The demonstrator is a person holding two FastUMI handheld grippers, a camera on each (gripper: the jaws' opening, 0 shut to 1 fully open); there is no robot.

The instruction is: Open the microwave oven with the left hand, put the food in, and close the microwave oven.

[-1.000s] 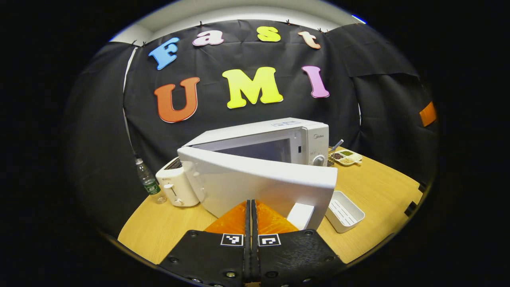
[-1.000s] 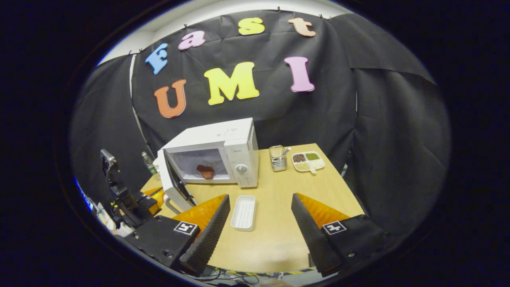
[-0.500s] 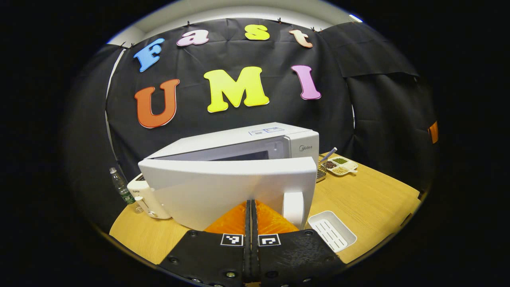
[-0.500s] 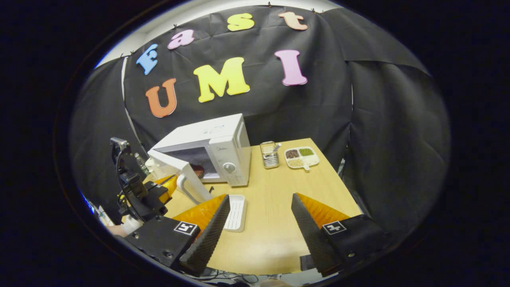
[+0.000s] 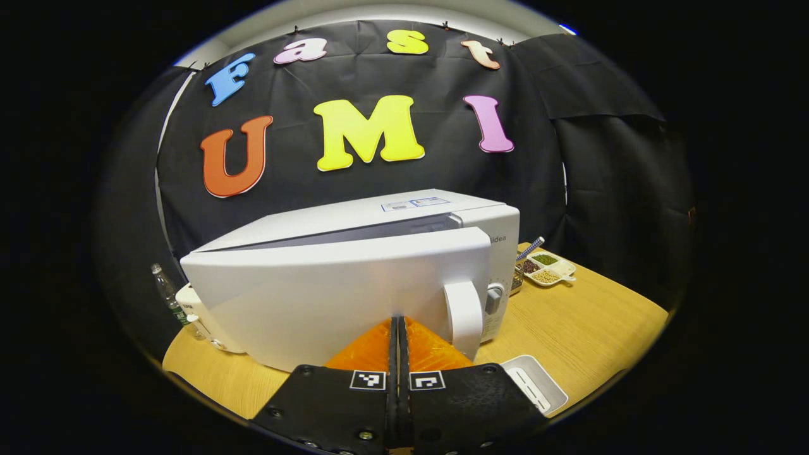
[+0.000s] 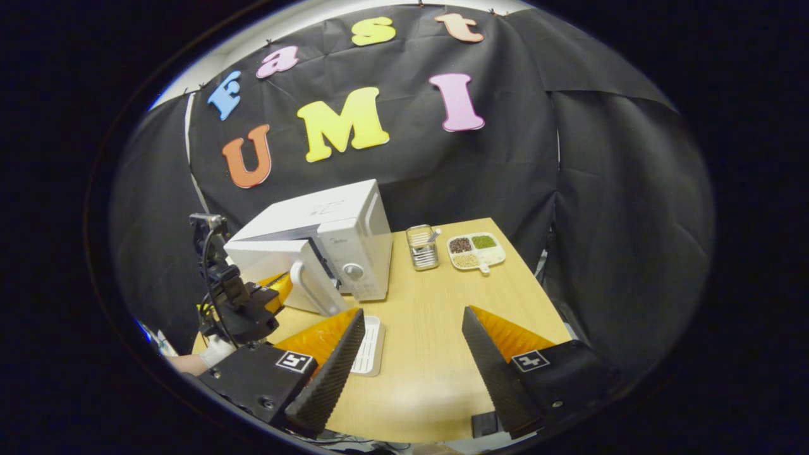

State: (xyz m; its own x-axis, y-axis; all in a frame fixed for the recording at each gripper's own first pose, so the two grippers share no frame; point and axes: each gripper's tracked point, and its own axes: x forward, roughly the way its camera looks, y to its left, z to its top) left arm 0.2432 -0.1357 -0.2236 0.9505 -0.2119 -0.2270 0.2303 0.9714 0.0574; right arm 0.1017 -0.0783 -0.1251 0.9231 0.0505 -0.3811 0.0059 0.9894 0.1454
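A: While the door is nearly shut, where does the white box-shaped microwave oven point(image 5: 404, 218) sit?

B: Toward the far left part of the light wooden table point(image 6: 436, 335). Its white door point(image 5: 335, 297) stands a narrow crack ajar, the curved white handle point(image 5: 464, 316) at its right edge. Above the round knob point(image 5: 494, 298) a grey brand mark shows, partly hidden; "idea" is all I can read.

A: And the left gripper point(image 5: 398, 325)?

B: Its fingers are pressed together with nothing between them, the tips against the door's front, just left of the handle.

A: The right gripper point(image 6: 411, 328)?

B: Spread wide, holding nothing, over the near edge. A white rectangular plastic tray point(image 6: 368, 346) lies by its left finger.

A: The food?

B: I can't see it. Near the far edge stand a metal mesh basket point(image 6: 422, 248) and a white divided dish of grains point(image 6: 475, 251).
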